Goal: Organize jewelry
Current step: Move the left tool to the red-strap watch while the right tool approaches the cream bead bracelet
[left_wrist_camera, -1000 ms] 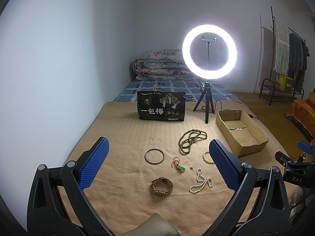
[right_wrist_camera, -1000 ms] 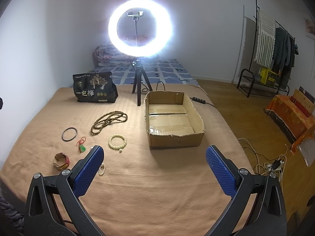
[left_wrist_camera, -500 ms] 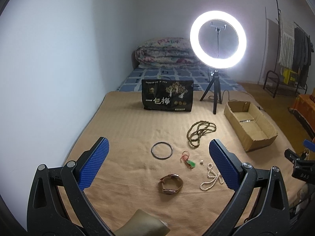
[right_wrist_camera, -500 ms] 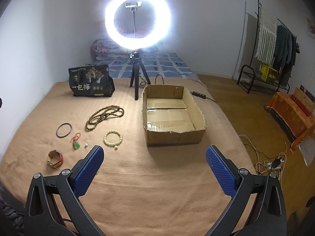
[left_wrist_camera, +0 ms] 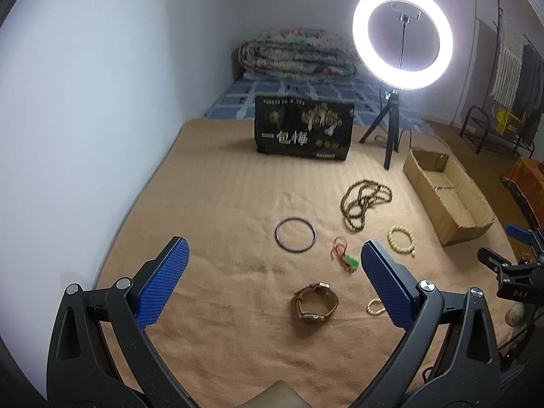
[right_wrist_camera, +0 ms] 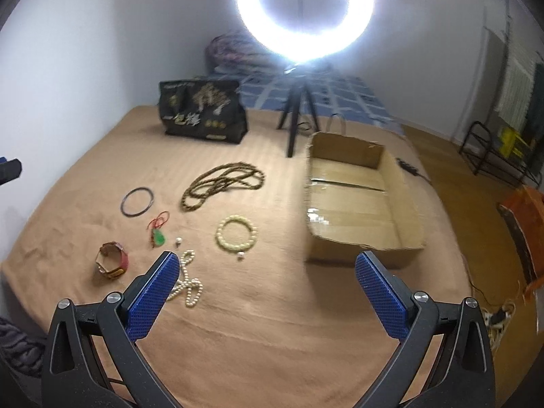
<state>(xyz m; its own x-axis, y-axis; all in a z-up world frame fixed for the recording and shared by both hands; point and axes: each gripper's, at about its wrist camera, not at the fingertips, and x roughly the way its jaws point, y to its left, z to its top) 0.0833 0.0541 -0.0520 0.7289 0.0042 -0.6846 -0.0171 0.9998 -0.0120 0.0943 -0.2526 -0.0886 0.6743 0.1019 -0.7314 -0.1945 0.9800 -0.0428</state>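
Jewelry lies spread on a tan blanket (left_wrist_camera: pixel 221 204): a dark bangle (left_wrist_camera: pixel 294 231) (right_wrist_camera: pixel 137 202), a long brown bead necklace (left_wrist_camera: pixel 363 201) (right_wrist_camera: pixel 222 183), a pale bead bracelet (left_wrist_camera: pixel 402 240) (right_wrist_camera: pixel 236 232), a red cord with a green pendant (left_wrist_camera: pixel 347 257) (right_wrist_camera: pixel 157 229), a brown watch (left_wrist_camera: pixel 316 303) (right_wrist_camera: pixel 111 263) and a pearl strand (right_wrist_camera: pixel 188 284). An open cardboard box (left_wrist_camera: pixel 445 193) (right_wrist_camera: pixel 357 200) sits to their right. My left gripper (left_wrist_camera: pixel 272 280) hangs open above the watch. My right gripper (right_wrist_camera: pixel 267 292) is open, low over the blanket in front of the box.
A black printed bag (left_wrist_camera: pixel 303 129) (right_wrist_camera: pixel 203 110) and a lit ring light on a tripod (left_wrist_camera: pixel 401 34) (right_wrist_camera: pixel 302 13) stand at the back. Folded quilts (left_wrist_camera: pixel 295 52) lie beyond. A white wall borders the left. A clothes rack (left_wrist_camera: pixel 499 102) and wooden floor lie to the right.
Both grippers have moved forward and lower toward the jewelry, which now looks larger. The right view has swung left, bringing the pearl strand beside its left finger. Nothing was grasped.
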